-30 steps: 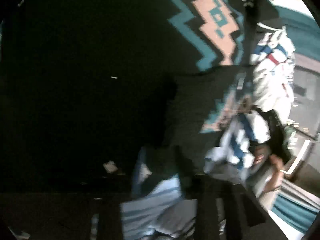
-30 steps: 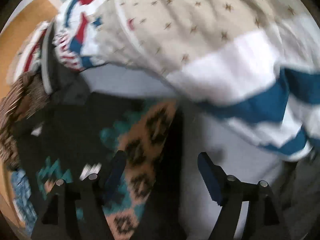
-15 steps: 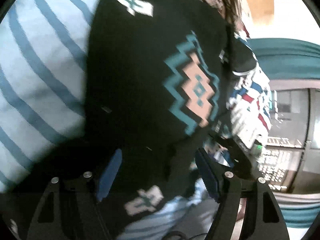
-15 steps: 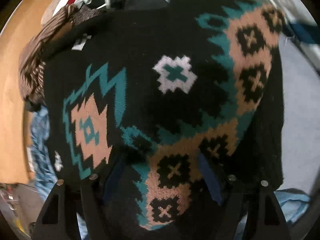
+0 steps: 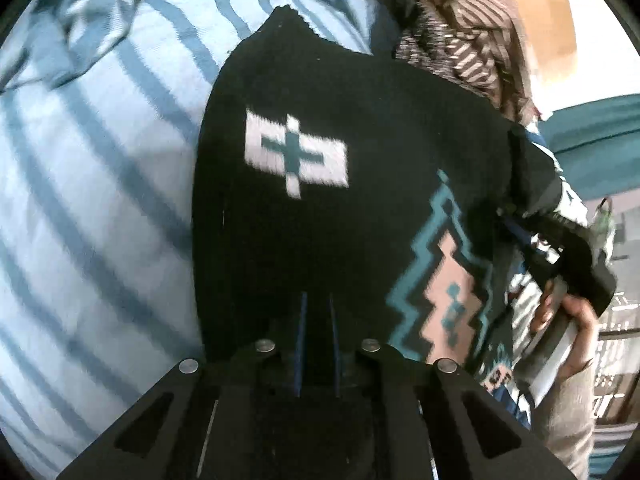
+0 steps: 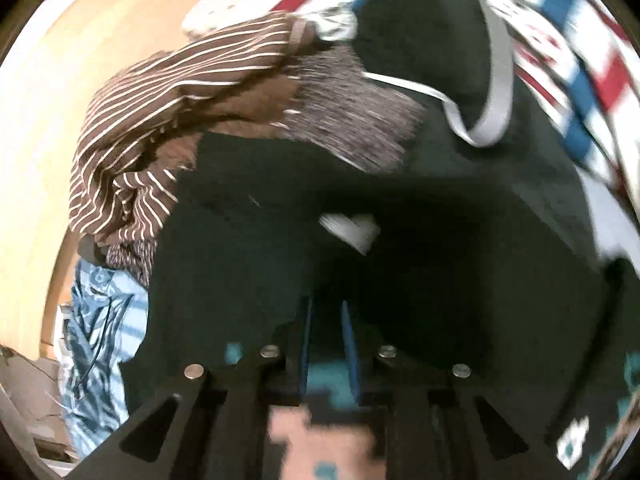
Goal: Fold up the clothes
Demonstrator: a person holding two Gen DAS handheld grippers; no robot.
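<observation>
A black knit sweater (image 5: 360, 208) with teal, peach and white geometric patterns fills the left wrist view. My left gripper (image 5: 316, 308) is shut on its near edge, the blue pads nearly together with black knit between them. In the right wrist view the same sweater (image 6: 400, 248) spreads ahead, with a white label (image 6: 352, 230) showing. My right gripper (image 6: 326, 316) is shut on its edge, with the teal and peach pattern bunched under the fingers. The right hand and its gripper (image 5: 576, 276) show at the right of the left wrist view.
A light blue striped garment (image 5: 100, 200) lies under the sweater on the left. A brown striped garment (image 6: 168, 112), a dark item with a white strap (image 6: 480, 80) and a red, white and blue garment (image 6: 580, 80) are piled beyond. A tan wooden surface (image 6: 60, 80) lies to the left.
Both grippers were open half a second ago and have closed on the sweater's edge. The sweater now sits closer in both views, and the right camera has tilted toward the clothes pile.
</observation>
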